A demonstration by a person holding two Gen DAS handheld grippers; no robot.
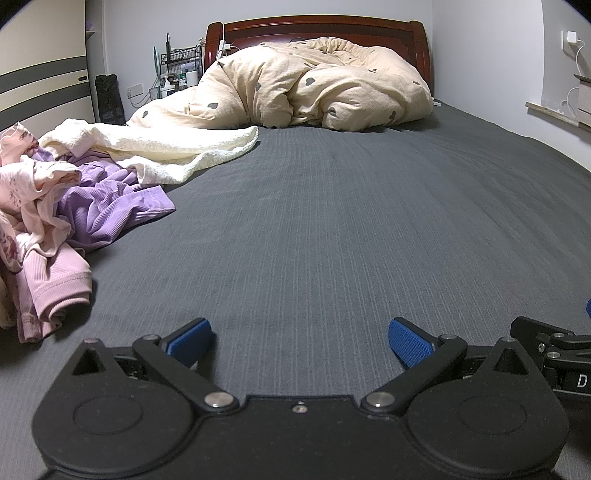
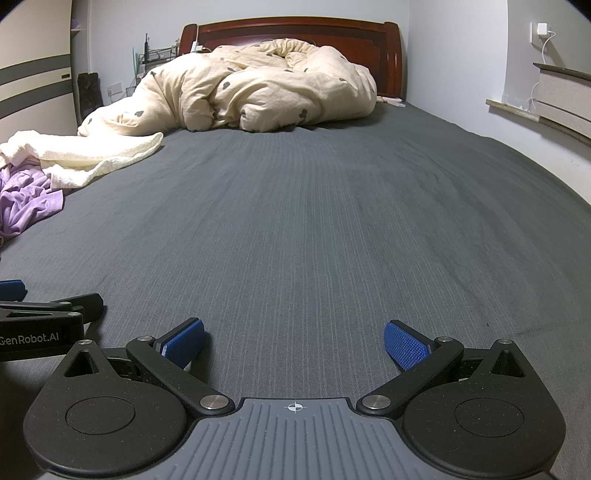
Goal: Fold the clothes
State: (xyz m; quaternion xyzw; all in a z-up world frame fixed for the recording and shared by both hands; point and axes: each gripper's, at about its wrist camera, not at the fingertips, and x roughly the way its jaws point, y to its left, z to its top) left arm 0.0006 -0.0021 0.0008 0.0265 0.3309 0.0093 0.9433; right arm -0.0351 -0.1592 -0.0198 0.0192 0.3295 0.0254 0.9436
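Left gripper (image 1: 300, 339) w/ ribbed blue pads spread wide, nothing held; right gripper (image 2: 293, 341) same, released, just beside it. Both low over dark grey striped bed sheet (image 1: 332, 221). Landmark: heap of crumpled clothes (image 1: 55, 192), pink, lilac, cream, at sheet's left edge, well left of both claws. Beige heart-print duvet (image 1: 314, 85) bunched beyond heap, by red-brown wooden headboard (image 1: 317, 29). Nothing folded yet. Prob best: pinch one garment by hem, lift clear of heap, lay flat on bare sheet right of heap before creasing.
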